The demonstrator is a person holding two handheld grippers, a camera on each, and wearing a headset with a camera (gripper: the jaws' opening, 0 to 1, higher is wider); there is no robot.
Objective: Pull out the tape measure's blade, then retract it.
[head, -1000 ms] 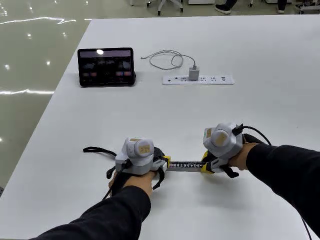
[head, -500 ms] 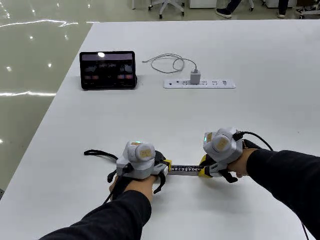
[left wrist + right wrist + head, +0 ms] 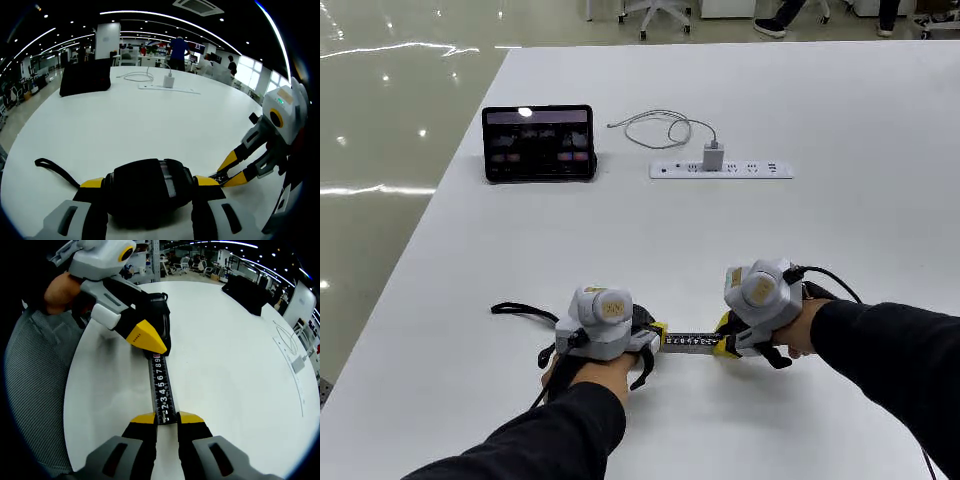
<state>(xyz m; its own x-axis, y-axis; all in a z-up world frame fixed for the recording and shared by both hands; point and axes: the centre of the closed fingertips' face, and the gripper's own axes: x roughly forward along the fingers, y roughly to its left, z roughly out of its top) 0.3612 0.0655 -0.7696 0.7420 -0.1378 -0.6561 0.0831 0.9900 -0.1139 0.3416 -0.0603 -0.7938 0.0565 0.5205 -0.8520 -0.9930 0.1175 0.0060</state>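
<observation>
A black tape measure case (image 3: 147, 190) sits on the white table, clamped between the yellow-tipped jaws of my left gripper (image 3: 150, 182). In the head view the left gripper (image 3: 645, 335) is near the table's front edge. A short length of numbered blade (image 3: 161, 390) runs from the case (image 3: 157, 322) to my right gripper (image 3: 166, 417), which is shut on the blade's end. The blade (image 3: 692, 341) shows as a short strip between both grippers, with the right gripper (image 3: 722, 343) at its right end. The case's black wrist strap (image 3: 520, 309) trails left.
A dark tablet (image 3: 539, 142) stands at the back left. A white power strip (image 3: 721, 169) with a plugged charger and coiled cable (image 3: 660, 126) lies behind the grippers. The table's left edge (image 3: 430, 210) drops to a glossy floor. Office chairs stand far back.
The right gripper has moved left toward the case, so the exposed blade is shorter than a second ago. The left gripper still holds the case; the head camera has tilted slightly.
</observation>
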